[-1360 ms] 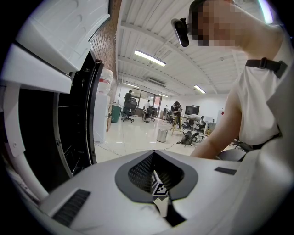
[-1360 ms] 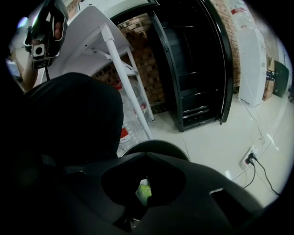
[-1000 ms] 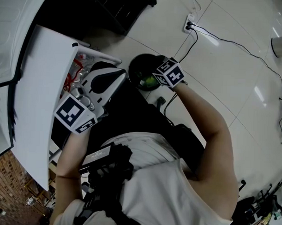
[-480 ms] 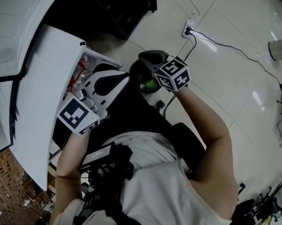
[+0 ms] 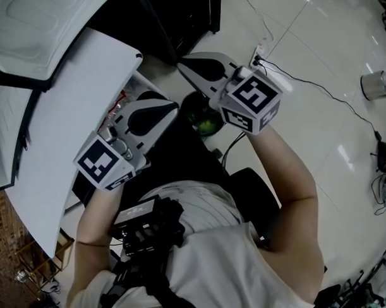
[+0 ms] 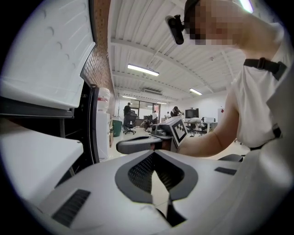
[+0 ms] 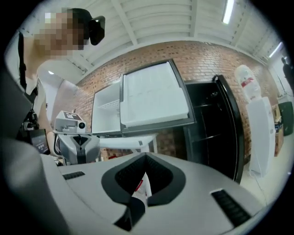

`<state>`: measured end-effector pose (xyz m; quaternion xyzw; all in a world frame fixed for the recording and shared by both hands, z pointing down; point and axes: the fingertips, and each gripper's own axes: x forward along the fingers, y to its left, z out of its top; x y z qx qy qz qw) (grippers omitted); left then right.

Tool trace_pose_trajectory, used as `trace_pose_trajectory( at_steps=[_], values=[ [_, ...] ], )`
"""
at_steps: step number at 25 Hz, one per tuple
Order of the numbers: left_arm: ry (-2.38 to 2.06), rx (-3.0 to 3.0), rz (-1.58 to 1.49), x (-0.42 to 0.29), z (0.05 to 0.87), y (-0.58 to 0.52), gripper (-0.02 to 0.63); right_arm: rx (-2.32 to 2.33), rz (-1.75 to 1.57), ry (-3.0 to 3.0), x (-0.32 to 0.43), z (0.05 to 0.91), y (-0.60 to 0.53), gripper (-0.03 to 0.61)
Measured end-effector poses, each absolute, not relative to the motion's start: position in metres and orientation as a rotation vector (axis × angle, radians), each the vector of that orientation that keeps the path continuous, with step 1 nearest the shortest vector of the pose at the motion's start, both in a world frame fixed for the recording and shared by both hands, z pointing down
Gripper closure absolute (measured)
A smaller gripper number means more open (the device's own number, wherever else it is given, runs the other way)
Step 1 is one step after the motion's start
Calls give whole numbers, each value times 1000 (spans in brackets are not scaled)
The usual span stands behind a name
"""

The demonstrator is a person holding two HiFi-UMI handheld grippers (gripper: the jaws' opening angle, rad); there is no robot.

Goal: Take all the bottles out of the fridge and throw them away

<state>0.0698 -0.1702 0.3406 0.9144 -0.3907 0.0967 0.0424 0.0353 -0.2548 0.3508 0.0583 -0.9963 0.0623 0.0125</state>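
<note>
**Tiled floor (image 5: pixel 322 79), open fridge (image 5: pixel 179 17), both jaws clenched**

Bottles (image 5: pixel 112 116) with red on them stood in the shelf of the fridge's open door (image 5: pixel 68 114), partly hidden. The left gripper (image 5: pixel 174 105) was just beside them, its jaws clenched on nothing. Near it sat a dark bin (image 5: pixel 189 112) with something green (image 5: pixel 206 124) inside. The right gripper (image 5: pixel 180 64) hung above the bin, jaws likewise clenched and empty. A socket (image 5: pixel 259 56) showed beyond it.

From my station I count two grippers, the left gripper (image 5: pixel 174 105) and the right gripper (image 5: pixel 181 66); one fridge (image 7: pixel 211 119); one black bin (image 5: pixel 196 106); one socket (image 5: pixel 258 56); one metal can (image 5: pixel 374 84). The door-shelf bottles (image 5: pixel 115 111) are too jumbled to count.
</note>
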Motion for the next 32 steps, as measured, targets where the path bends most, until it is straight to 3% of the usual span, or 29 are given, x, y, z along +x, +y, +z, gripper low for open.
trace_pose_trajectory(
  at_steps=[9, 32],
  values=[
    [-1464, 2675, 234, 18, 289, -146, 604, -124, 27, -3201, -16, 244, -204, 578],
    [-2141, 2240, 127, -185, 238, 6, 604, -780, 49, -3111, -203, 204, -51, 578]
  ],
)
